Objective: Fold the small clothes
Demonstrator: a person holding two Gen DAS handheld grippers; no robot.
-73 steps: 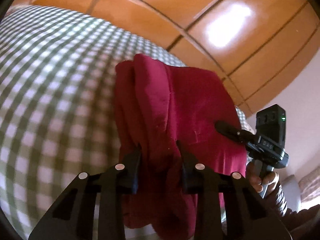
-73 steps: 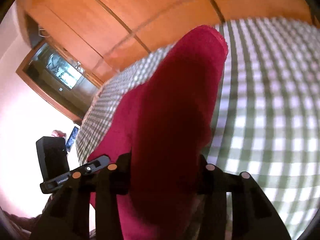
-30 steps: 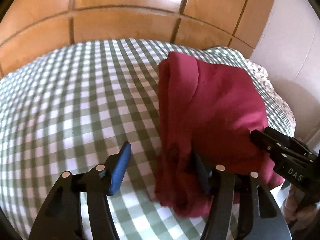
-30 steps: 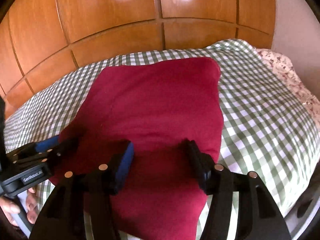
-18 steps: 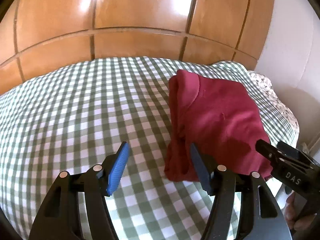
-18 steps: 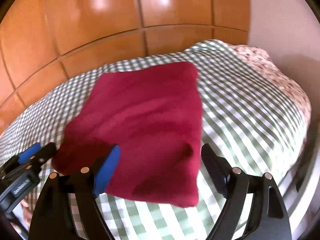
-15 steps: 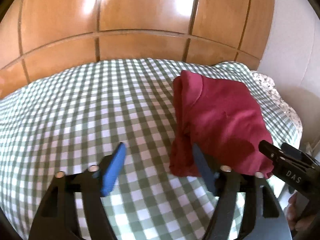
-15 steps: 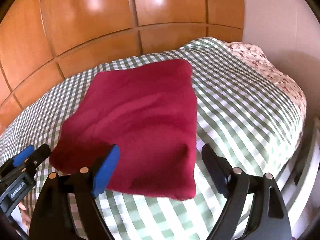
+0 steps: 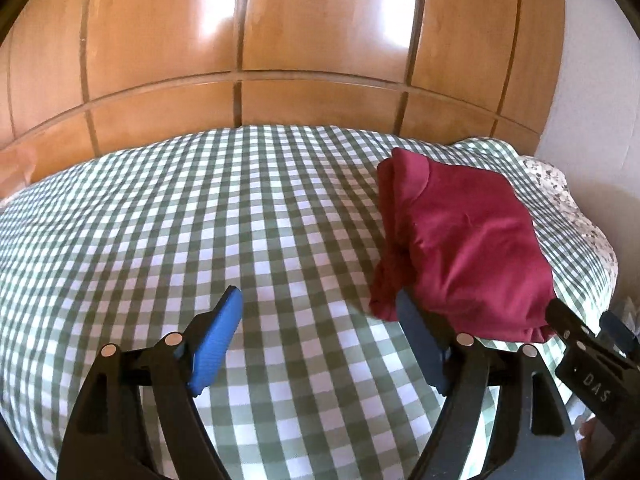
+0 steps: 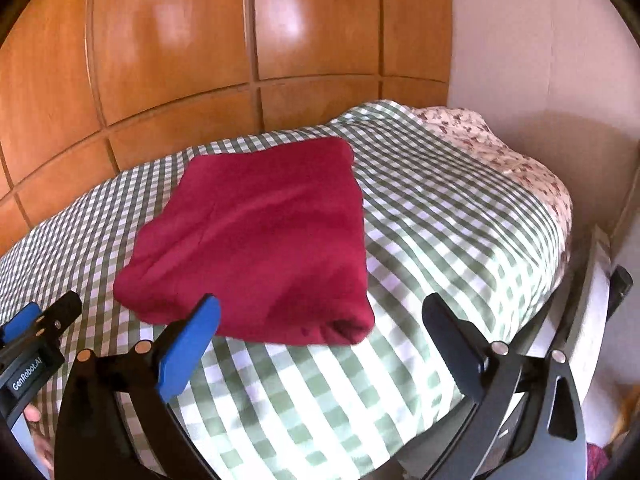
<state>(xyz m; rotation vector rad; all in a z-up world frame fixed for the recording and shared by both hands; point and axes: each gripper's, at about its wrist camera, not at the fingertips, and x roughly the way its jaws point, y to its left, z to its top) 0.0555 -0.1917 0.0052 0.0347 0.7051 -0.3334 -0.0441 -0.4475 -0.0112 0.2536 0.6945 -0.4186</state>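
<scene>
A dark red garment (image 9: pixel 464 236) (image 10: pixel 260 240) lies folded into a thick rectangle on the green-checked bed cover (image 9: pixel 200 216) (image 10: pixel 432 216), near the bed's right end. My left gripper (image 9: pixel 320 300) hangs over bare cover just left of the garment's near corner, its jaws still opening with nothing between them. My right gripper (image 10: pixel 320 304) is drawn back in front of the garment's near edge, its jaws also still opening; they stand wide and clear of the cloth. Each gripper shows at the edge of the other's view: the right gripper (image 9: pixel 588 348), the left gripper (image 10: pixel 36 328).
A wooden panelled wall (image 9: pixel 280 40) runs behind the bed. A floral sheet (image 10: pixel 500 148) shows at the bed's right end, beside a pale wall (image 10: pixel 540 60). The bed's rounded near-right edge (image 10: pixel 552 280) drops off. A person's fingers (image 10: pixel 32 416) hold the left gripper's handle.
Both grippers let go of the folded red garment, opened wide and drew back from it. The garment now lies flat on the bed, and more of the bed shows.
</scene>
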